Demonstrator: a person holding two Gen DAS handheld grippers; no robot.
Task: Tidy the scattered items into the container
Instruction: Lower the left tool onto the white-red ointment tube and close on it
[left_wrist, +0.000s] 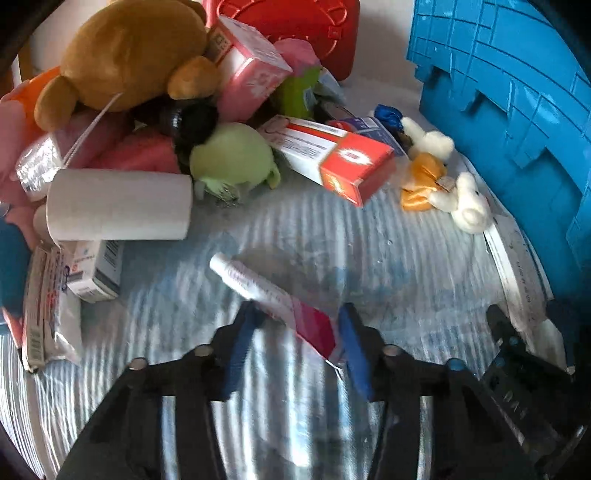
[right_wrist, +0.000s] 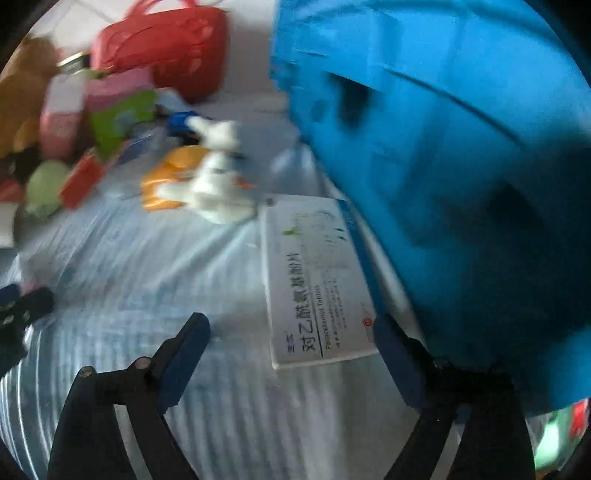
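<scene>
Striped bedding lay underneath; left tongs gripped a tube, right tongs gaped, medicine box at twelve o'clock.

Black tools, blue pads, silver screws

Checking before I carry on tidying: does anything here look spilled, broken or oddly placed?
Nothing looks spilled or broken. The oddest thing is the flat white medicine box, lying on the striped sheet wedged against the foot of the blue crate rather than inside it. The rest, including the brown teddy, is just heaped untidily.
</scene>
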